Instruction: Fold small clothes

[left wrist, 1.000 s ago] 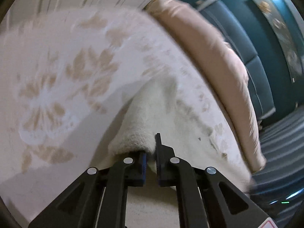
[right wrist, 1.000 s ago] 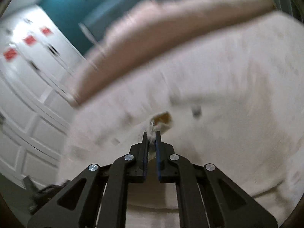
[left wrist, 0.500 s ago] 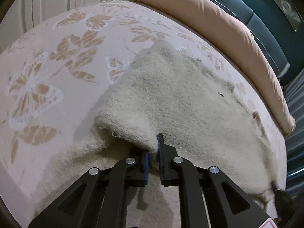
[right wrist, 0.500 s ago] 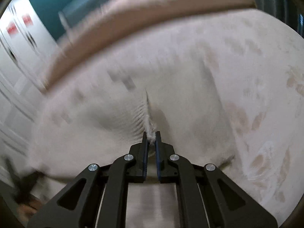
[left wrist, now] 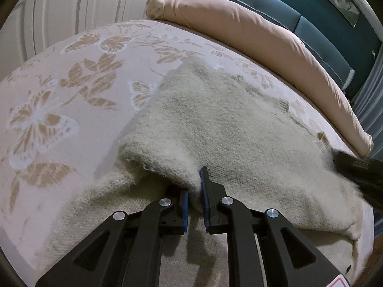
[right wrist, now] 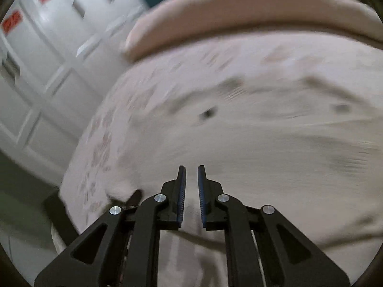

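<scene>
A cream knit garment [left wrist: 227, 131] lies spread on the butterfly-patterned bed cover [left wrist: 59, 95], its near edge folded over itself. My left gripper [left wrist: 194, 181] holds that folded edge low over the bed. The knit fills the narrow gap between the pads and drapes over the left finger. At the right edge of the left wrist view, a black piece of my right gripper [left wrist: 354, 167] rests by the garment's far side. In the blurred right wrist view, my right gripper [right wrist: 190, 167] hangs over the garment [right wrist: 263, 143]. Its jaws are opening and nothing is between them.
A long pink bolster [left wrist: 263, 31] runs along the head of the bed, also seen in the right wrist view [right wrist: 239, 12]. Behind it is a teal padded headboard [left wrist: 323, 31]. White panelled doors [right wrist: 47, 59] stand beyond the bed's side edge.
The left gripper came down with the garment edge and laid the fold over the bed. The right gripper swept sideways, let go of the knit it pinched, and its jaws parted.
</scene>
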{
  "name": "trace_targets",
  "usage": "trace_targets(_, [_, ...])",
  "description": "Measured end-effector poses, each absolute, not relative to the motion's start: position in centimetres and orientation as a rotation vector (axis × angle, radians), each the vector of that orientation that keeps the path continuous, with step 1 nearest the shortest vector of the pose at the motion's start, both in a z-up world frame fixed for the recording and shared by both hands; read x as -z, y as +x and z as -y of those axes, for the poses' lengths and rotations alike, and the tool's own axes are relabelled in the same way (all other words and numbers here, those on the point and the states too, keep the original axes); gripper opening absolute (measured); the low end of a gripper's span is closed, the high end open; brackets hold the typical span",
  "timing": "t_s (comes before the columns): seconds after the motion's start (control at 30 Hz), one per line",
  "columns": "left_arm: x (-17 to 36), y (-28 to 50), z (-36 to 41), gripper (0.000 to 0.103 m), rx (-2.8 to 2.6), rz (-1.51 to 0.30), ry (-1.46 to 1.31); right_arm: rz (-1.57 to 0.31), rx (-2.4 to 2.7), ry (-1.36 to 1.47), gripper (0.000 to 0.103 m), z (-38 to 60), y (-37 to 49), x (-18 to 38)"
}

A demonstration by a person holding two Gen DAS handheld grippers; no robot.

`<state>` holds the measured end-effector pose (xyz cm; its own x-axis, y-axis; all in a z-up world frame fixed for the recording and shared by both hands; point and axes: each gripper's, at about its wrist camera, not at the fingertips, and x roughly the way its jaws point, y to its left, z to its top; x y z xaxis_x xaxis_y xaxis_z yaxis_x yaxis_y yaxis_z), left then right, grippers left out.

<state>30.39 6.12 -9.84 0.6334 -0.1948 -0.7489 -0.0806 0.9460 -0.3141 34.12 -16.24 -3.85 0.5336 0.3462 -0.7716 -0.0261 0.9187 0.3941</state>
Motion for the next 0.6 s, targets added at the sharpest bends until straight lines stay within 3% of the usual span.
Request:
trace_targets(0.17, [10.1, 30.4, -6.1, 0.013, 0.069, -0.880, -0.334, -1.031, -0.207, 0.313, 0.005, 16.1, 35.8, 7.1])
trace_targets(0.4, [10.2, 30.3, -6.5, 0.013, 0.083, -0.865, -0.359, -0.935, 0.216, 0.459, 0.000, 35.2, 25.7, 6.5])
trace_targets(0.43, [10.2, 30.3, -6.5, 0.013, 0.084, -0.865, -0.358, -0.915, 0.261, 0.515, 0.003, 38.1, 23.5, 6.1])
trace_targets(0.47, [10.2, 30.3, -6.5, 0.013, 0.084, -0.866, -0.362, -0.909, 0.312, 0.535, 0.016, 39.4, 22.4, 5.8])
trace_targets(0.53, [10.1, 30.3, -6.6, 0.013, 0.087, -0.870, -0.370, -0.880, 0.309, 0.589, 0.019, 41.2, 20.7, 5.1])
trace_targets(0.6, [9.1, 30.3, -6.9, 0.018, 0.092, -0.886, -0.399, -0.873, 0.270, 0.606, 0.033, 40.8, 20.6, 4.7])
